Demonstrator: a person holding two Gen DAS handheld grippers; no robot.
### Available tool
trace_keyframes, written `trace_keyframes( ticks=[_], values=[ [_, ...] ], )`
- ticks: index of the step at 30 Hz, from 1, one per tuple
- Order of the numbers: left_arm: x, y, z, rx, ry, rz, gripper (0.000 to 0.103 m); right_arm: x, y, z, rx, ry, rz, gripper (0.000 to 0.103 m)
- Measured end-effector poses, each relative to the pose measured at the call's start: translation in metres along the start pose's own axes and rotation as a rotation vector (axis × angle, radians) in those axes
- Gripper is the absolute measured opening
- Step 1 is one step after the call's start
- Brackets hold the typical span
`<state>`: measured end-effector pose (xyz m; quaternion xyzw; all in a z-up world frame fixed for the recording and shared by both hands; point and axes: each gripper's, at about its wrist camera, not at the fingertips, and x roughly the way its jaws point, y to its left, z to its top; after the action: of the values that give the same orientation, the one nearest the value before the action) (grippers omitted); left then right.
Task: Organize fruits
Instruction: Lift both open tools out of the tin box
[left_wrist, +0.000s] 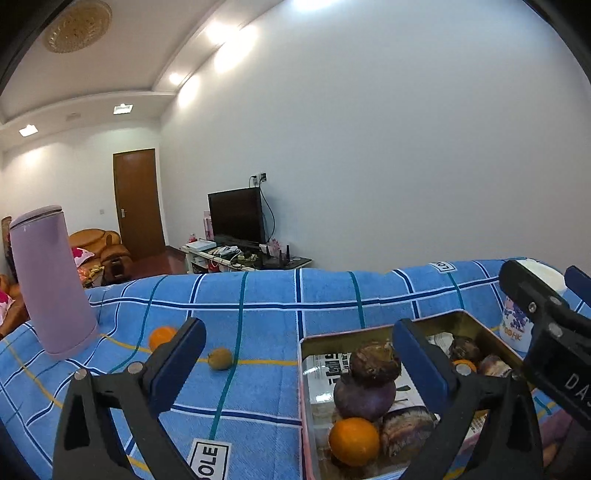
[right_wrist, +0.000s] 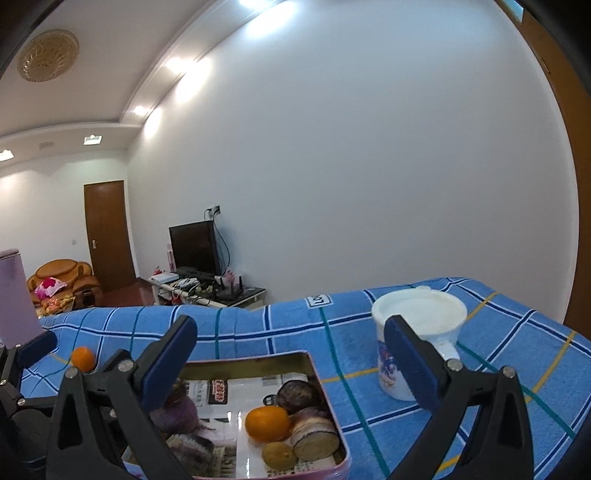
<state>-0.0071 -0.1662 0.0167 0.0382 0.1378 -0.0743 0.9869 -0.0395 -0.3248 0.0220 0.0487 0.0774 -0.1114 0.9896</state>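
Note:
A metal tin (left_wrist: 369, 332) lined with newspaper sits on the blue checked cloth and holds an orange (left_wrist: 354, 440), a purple fruit (left_wrist: 364, 398) and several brown ones. An orange (left_wrist: 161, 336) and a small yellow-brown fruit (left_wrist: 220, 358) lie loose on the cloth left of the tin. My left gripper (left_wrist: 299, 363) is open and empty above the tin's left side. My right gripper (right_wrist: 290, 363) is open and empty above the tin (right_wrist: 255, 362), which shows an orange (right_wrist: 266, 423) and a small yellow fruit (right_wrist: 279, 455). The loose orange (right_wrist: 82, 358) shows at far left.
A tall lilac flask (left_wrist: 51, 280) stands at the cloth's left. A white printed mug (right_wrist: 413, 332) stands right of the tin. The right gripper's body (left_wrist: 546, 332) shows at the right in the left wrist view. The table's far edge drops toward a TV stand.

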Motion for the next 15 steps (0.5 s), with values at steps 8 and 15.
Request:
trace_keyframes(
  ticks=[8, 15],
  values=[
    [-0.009, 0.006, -0.005, -0.016, 0.011, 0.017, 0.102, -0.003, 0.016, -0.004, -0.065, 0.008, 0.007, 0.103],
    [-0.02, 0.012, -0.01, -0.013, 0.013, 0.02, 0.102, -0.009, 0.012, -0.008, -0.042, 0.031, 0.003, 0.103]
  ],
)
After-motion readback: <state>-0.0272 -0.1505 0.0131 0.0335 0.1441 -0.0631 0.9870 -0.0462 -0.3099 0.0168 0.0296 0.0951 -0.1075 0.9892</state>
